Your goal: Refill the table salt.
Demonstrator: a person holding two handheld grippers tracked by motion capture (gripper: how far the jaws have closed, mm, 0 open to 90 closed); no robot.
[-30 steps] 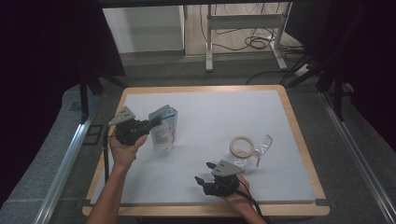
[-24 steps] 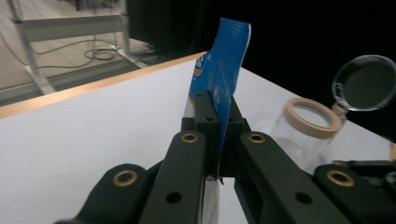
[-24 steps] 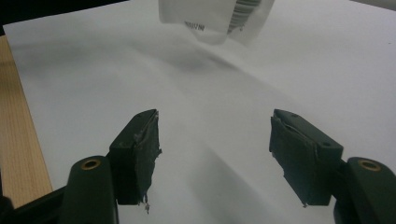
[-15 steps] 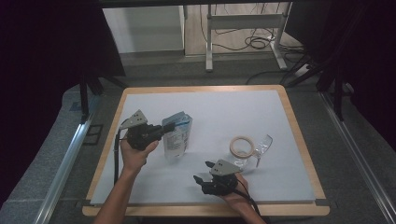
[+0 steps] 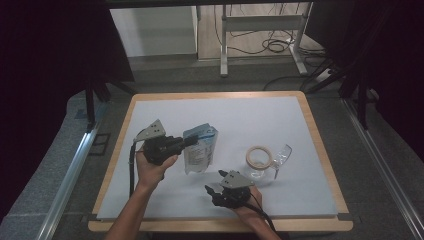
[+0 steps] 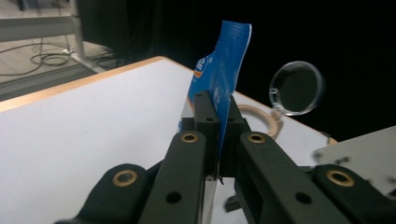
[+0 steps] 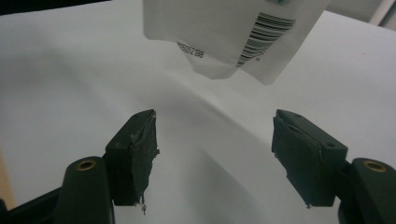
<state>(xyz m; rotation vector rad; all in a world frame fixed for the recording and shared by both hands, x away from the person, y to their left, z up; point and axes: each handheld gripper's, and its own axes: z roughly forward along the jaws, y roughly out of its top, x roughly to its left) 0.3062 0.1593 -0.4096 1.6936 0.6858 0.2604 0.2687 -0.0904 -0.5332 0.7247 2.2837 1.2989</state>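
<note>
Blue-white pouch (image 5: 200, 152) hanging above the mat (image 5: 300, 125), near its left side | left gripper (image 5: 192, 141) is pinching its top edge | right gripper (image 7: 215, 149) is waiting spread, empty; I should bring it under the bottom corner slowly | right gripper view is showing the barcode (image 7: 268, 32), left one the magnifier (image 6: 296, 88).

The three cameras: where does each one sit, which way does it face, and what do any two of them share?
High view: fixed above the near edge, facing forward and down on the table; both forearms enter from below.
Left gripper view: rides the left gripper, looking along shut jaws pinching the blue pouch.
Right gripper view: rides the right gripper, looking between open jaws at the pouch's barcoded bottom.
Shared: the pouch appears in all three; the tape ring in the high and left gripper views.
</note>
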